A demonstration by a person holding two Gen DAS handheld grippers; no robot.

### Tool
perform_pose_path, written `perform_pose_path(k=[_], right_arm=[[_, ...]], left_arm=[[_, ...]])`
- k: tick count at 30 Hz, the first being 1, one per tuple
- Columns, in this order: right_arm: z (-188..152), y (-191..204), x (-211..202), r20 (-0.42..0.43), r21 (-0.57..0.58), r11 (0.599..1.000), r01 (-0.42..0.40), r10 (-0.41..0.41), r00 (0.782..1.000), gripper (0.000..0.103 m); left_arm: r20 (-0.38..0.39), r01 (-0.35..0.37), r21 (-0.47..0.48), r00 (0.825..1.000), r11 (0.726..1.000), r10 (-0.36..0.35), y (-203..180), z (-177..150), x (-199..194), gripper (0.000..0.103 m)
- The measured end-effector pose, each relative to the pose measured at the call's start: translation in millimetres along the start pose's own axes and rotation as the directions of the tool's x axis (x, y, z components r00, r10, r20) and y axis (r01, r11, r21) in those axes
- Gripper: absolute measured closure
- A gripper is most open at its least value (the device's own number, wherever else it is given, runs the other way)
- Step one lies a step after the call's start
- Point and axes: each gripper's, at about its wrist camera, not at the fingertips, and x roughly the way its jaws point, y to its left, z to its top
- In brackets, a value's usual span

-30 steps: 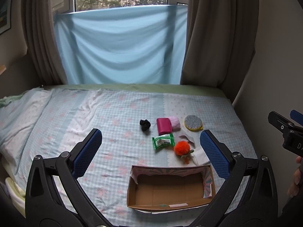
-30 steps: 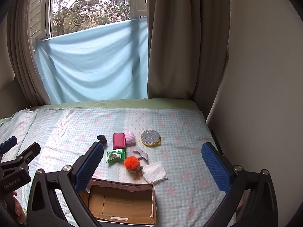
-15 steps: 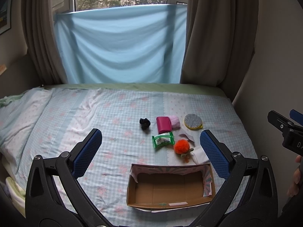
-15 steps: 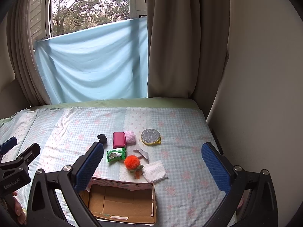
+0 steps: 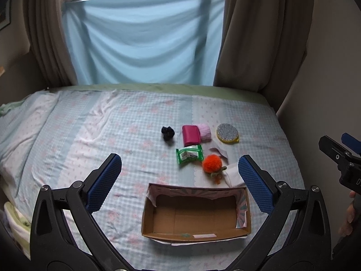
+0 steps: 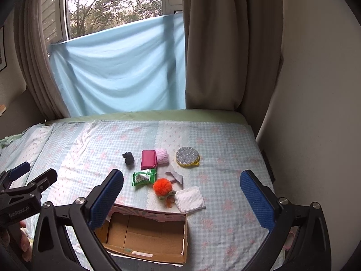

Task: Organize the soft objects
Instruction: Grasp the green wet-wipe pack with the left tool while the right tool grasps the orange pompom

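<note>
Cardboard box [image 5: 196, 212] empty; soft items (orange pompom [image 5: 211, 163] nearest) all on bed [image 5: 90, 135]. Left tool [image 5: 180, 180], right tool [image 6: 182, 198] spread wide, nothing held. Sorting unstarted.

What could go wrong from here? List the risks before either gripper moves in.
1. The orange pompom, white cloth and green packet lie close together, so a wide-open right gripper may catch two at once.
2. The cardboard box sits unanchored on the soft bedsheet; a nudge could shift it.
</note>
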Motion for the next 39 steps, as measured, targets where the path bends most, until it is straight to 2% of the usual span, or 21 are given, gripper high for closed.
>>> perform_pose_path(k=[6, 10, 14, 17, 22, 29, 32, 34, 39], right_arm=[[-9.9, -10.2, 48.5, -0.064, -0.054, 0.996, -0.077, 0.073, 0.995, 0.0], [-22.4, -9.7, 96.4, -0.12, -0.094, 0.989, -0.114, 0.103, 0.987, 0.0], [-35.3, -7.5, 144.5, -0.18, -0.103, 0.981, -0.161, 0.141, 0.973, 0.0], [-44.4, -5.7, 182.4, -0.229, -0.113, 0.976, -0.188, 0.158, 0.961, 0.0], [-57.5, -2.9, 246.9, -0.316, -0.138, 0.964, -0.227, 0.174, 0.933, 0.0], [-77.5, 11.9, 327.7, -0.437, -0.2, 0.93, -0.308, 0.197, 0.878, 0.003], [-86.5, 20.7, 357.4, -0.478, -0.223, 0.917, -0.332, 0.194, 0.856, 0.004], [-92.4, 27.2, 375.4, -0.502, -0.232, 0.91, -0.345, 0.192, 0.843, 0.007], [-104.2, 40.0, 412.4, -0.557, -0.236, 0.893, -0.384, 0.199, 0.806, 0.016]], left_arm=[[-0.098, 0.003, -0.047, 0.995, 0.999, -0.007, -6.4, -0.9, 45.5, 0.001], [-0.175, 0.005, -0.065, 0.985, 0.998, -0.017, -8.7, -2.5, 96.9, 0.001], [-0.252, 0.029, -0.082, 0.967, 0.996, -0.049, -8.4, -5.0, 161.6, 0.001], [-0.3, 0.053, -0.044, 0.952, 0.998, -0.064, -11.5, -6.1, 212.4, 0.001], [-0.374, 0.103, 0.109, 0.926, 0.989, -0.055, -19.3, -10.1, 288.8, 0.001], [-0.477, 0.19, 0.306, 0.878, 0.933, -0.022, -16.9, -21.5, 386.8, 0.001], [-0.512, 0.248, 0.36, 0.859, 0.899, -0.032, -19.1, -28.3, 420.0, 0.001], [-0.541, 0.299, 0.38, 0.839, 0.875, -0.052, -21.5, -34.5, 441.8, 0.003], [-0.593, 0.393, 0.44, 0.802, 0.808, -0.068, -32.0, -53.9, 478.8, 0.009]])
